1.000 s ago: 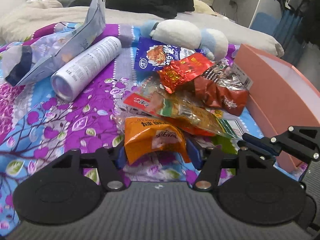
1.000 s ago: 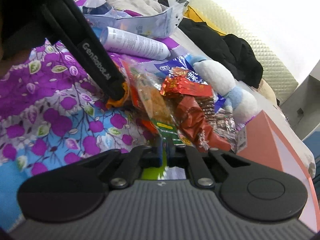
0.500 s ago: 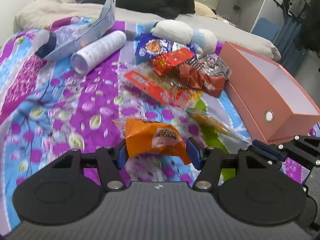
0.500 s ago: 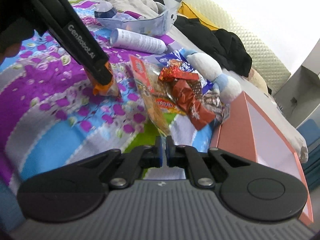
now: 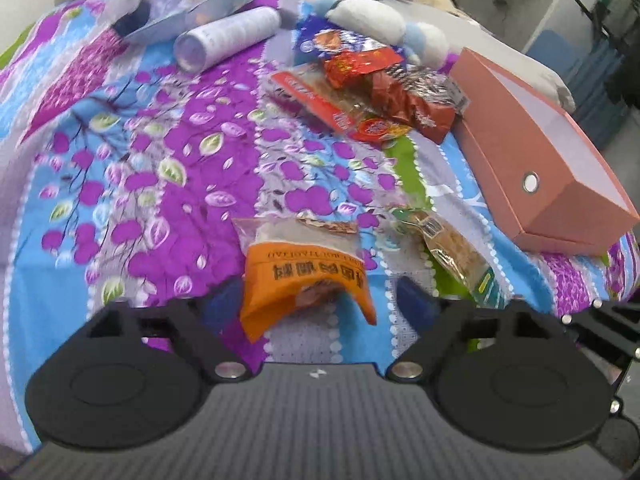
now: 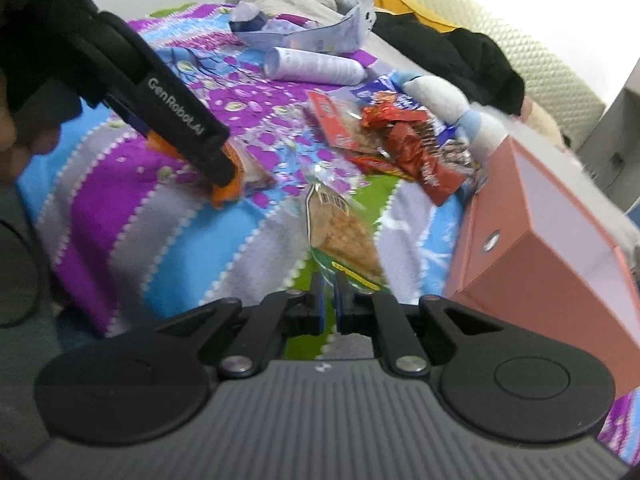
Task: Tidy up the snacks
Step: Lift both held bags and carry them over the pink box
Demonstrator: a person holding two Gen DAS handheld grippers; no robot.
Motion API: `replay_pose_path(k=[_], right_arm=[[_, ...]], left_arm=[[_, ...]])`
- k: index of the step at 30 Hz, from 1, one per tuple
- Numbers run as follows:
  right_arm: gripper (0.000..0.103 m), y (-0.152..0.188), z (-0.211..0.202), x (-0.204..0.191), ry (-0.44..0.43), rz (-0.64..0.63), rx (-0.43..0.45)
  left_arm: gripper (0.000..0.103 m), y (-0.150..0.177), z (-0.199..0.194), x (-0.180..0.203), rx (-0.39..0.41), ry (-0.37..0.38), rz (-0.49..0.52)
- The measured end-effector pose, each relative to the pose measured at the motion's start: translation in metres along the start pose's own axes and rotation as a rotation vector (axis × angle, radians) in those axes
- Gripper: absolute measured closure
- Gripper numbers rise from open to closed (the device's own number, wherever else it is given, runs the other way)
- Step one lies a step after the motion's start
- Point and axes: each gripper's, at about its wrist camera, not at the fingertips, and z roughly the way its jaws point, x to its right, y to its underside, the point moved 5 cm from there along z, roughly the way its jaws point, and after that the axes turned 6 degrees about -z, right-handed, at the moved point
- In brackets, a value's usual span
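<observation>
While left gripper [image 5: 316, 300] jaws had just spread, freeing orange packet [image 5: 306, 276] near bed's [image 5: 120, 184] front edge, right gripper [image 6: 329, 304] pinched clear packet [image 6: 340, 240] for box [image 6: 552, 248].

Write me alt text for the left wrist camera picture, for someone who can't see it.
An open left gripper, jaws just widened, frames an orange snack packet on a purple and blue floral bedspread. A clear packet of snacks lies to its right, a pink box beyond it, and more snack packets are piled further back.
</observation>
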Motion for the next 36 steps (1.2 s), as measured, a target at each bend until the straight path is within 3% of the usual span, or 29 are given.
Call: replay_pose_path(k=[2, 4, 6, 12, 17, 27, 32, 34, 36], right_arm=[[0.079, -0.001, 0.001, 0.004, -0.042, 0.053, 0.006], [0.039, -0.003, 0.000, 0.009, -0.087, 0.117, 0.032], [0.021, -0.005, 0.001, 0.016, -0.129, 0.182, 0.056], [0.021, -0.006, 0.023, 0.031, -0.157, 0.255, 0.047], [0.020, -0.002, 0.054, 0.041, -0.170, 0.292, -0.013], [0.020, 0.002, 0.087, 0.050, -0.172, 0.343, -0.045], [0.009, 0.007, 0.095, 0.048, -0.202, 0.350, -0.039], [0.009, 0.008, 0.095, 0.045, -0.204, 0.347, -0.037], [0.010, 0.008, 0.095, 0.043, -0.199, 0.332, -0.034]], left_arm=[[0.009, 0.000, 0.001, -0.002, -0.022, -0.015, -0.013], [0.009, -0.001, 0.000, -0.002, -0.007, -0.036, -0.006], [0.009, -0.003, -0.001, -0.001, -0.001, -0.036, 0.001], [0.009, -0.013, -0.002, 0.005, 0.009, 0.009, -0.012], [0.009, -0.019, 0.010, 0.010, -0.003, -0.044, 0.026], [0.009, -0.020, 0.034, 0.009, -0.039, -0.086, 0.034], [0.011, -0.019, 0.040, 0.006, -0.042, -0.097, 0.022], [0.012, -0.018, 0.043, 0.006, -0.042, -0.093, 0.018], [0.021, -0.016, 0.046, 0.006, -0.048, -0.095, 0.011]])
